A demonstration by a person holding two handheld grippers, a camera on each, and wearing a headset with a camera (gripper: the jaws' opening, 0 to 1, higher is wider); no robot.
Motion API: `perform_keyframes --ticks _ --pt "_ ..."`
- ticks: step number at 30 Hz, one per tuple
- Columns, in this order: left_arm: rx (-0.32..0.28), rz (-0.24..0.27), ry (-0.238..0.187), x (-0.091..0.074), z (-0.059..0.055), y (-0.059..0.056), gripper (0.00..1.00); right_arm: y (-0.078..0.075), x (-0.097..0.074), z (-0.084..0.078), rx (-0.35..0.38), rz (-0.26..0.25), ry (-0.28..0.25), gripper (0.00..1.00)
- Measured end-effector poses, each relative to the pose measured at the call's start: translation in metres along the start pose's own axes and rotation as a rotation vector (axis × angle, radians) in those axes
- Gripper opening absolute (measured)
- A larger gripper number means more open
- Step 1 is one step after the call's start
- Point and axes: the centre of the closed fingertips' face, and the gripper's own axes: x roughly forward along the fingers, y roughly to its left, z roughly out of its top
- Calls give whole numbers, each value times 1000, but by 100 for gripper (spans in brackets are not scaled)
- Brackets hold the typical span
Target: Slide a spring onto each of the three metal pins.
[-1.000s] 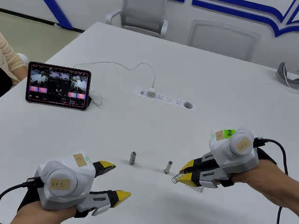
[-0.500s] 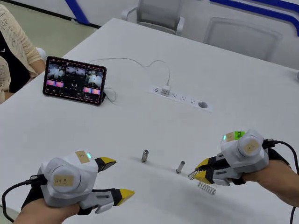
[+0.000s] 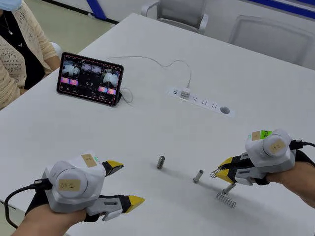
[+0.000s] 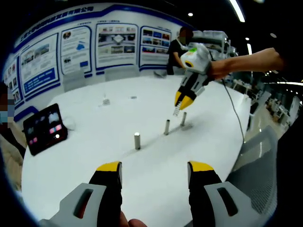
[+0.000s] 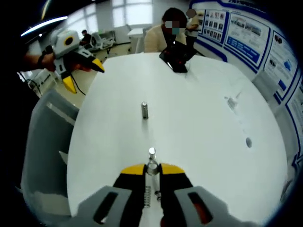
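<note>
One thin steel coil spring (image 3: 215, 173) sits pinched in my right gripper's (image 3: 224, 172) closed fingers, tilted, just right of a bare upright metal pin (image 3: 198, 176). My left gripper (image 3: 124, 183) gapes empty, farther away.

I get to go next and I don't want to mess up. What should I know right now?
Left gripper: open, empty, above the table.
Right gripper: shut on a spring, beside the right pin.
Three pins stand in a row. The left pin seems to wear a spring; the middle pin and right pin look bare.
A loose spring lies by the right pin.
Left to do: held spring onto a bare pin, then the loose spring onto the other.
</note>
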Motion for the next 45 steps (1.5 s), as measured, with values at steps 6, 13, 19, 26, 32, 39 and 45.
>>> perform_keyframes --ticks 6,13,19,26,32,39,45 --pt "-14 2 -11 -2 3 2 56 -1 7 5 -6 10 -6 12" --pt "-12 5 -10 -5 4 4 56 0 14 11 -14 16 -7 12" --pt "-14 14 -12 -10 4 7 56 1 20 13 -26 29 2 12" --pt "-20 20 -13 -12 4 8 55 3 28 12 -38 48 17 12" --pt "-19 12 -8 -11 2 5 54 5 34 10 -62 60 40 12" --pt "-9 2 -5 -10 3 2 54 3 41 9 -81 68 57 12" --pt "-5 -1 -3 -9 4 1 54 7 50 8 -99 82 70 12"
